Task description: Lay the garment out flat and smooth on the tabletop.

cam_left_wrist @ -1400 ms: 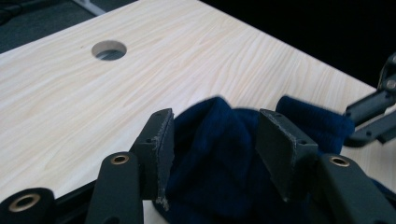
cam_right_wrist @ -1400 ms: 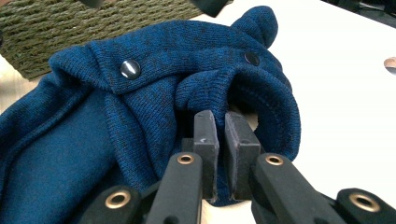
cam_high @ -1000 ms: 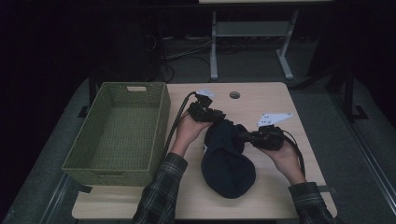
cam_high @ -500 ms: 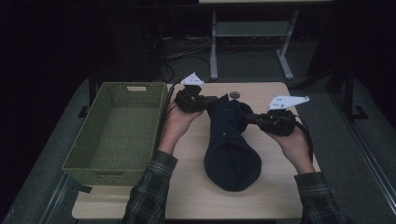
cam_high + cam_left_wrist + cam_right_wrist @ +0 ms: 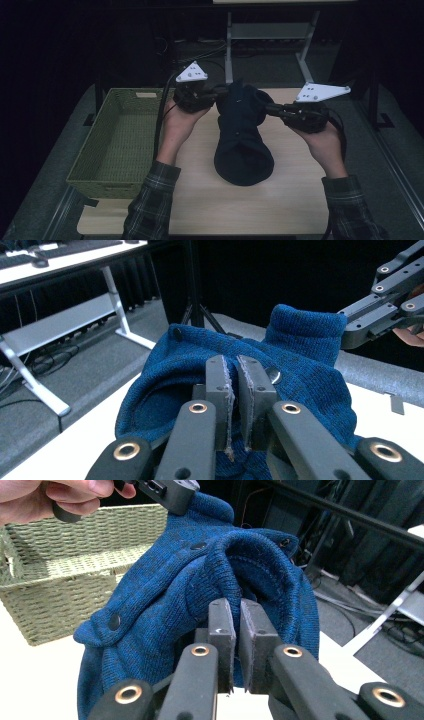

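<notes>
While each hand-held gripper, left (image 5: 218, 93) and right (image 5: 270, 107), pinched an upper edge of the blue knit garment (image 5: 242, 135), it hung limp above the counter (image 5: 200, 200) beside the basket (image 5: 100, 172), judged soft, light, best held at its edges.

The dark blue knitted garment (image 5: 242, 135) hangs between the 2 grippers, blocking the table's centre. At 9 o'clock from it, the green woven basket (image 5: 120, 145) walls off the left edge. Bare light wooden tabletop (image 5: 295, 200) lies open at 6 o'clock and 4 o'clock.
</notes>
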The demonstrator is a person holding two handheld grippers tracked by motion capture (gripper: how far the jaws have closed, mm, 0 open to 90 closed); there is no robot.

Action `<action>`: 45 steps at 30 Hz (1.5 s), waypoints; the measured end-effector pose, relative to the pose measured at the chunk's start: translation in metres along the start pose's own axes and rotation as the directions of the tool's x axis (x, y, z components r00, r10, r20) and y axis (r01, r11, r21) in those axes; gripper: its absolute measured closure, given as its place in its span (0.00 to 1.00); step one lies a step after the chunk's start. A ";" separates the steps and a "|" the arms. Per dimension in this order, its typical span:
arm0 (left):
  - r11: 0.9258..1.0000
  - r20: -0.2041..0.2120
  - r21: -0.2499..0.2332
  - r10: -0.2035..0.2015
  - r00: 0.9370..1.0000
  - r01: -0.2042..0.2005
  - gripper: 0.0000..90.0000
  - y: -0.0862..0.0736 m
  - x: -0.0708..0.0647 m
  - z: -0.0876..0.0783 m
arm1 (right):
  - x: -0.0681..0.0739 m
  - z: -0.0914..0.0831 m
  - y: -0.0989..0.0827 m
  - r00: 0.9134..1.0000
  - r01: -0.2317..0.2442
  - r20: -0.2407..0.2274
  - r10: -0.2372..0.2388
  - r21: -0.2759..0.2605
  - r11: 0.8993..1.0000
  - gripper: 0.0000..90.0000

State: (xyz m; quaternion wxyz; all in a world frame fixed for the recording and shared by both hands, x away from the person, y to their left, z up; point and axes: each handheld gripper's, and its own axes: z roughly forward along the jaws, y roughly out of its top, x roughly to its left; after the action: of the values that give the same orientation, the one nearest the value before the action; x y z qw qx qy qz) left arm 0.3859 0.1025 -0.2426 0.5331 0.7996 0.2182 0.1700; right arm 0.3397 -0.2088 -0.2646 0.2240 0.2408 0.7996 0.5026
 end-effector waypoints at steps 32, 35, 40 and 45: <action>0.929 -0.006 0.339 -0.152 0.988 0.145 0.91 -0.160 -0.021 0.093 | 0.024 0.073 -0.136 0.990 -0.113 -0.037 0.133 0.330 0.937 0.92; 0.935 -0.025 0.315 -0.164 0.986 0.163 0.86 -0.163 -0.021 0.088 | 0.022 0.078 -0.140 0.988 -0.139 -0.020 0.154 0.319 0.938 0.79; 0.942 -0.049 0.293 -0.157 0.986 0.165 0.69 -0.153 -0.028 0.069 | 0.018 0.058 -0.135 0.981 -0.190 -0.005 0.196 0.231 0.954 0.71; 0.951 -0.025 0.257 -0.170 0.985 0.171 0.65 -0.147 -0.043 0.045 | 0.016 0.037 -0.140 0.978 -0.207 0.010 0.211 0.225 0.952 0.77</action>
State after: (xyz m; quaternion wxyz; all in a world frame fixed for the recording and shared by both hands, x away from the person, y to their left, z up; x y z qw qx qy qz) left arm 0.3472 0.0942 -0.3971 0.4367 0.8402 0.3073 0.0944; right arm 0.3269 -0.2259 -0.4083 0.1351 0.3441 0.8229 0.4315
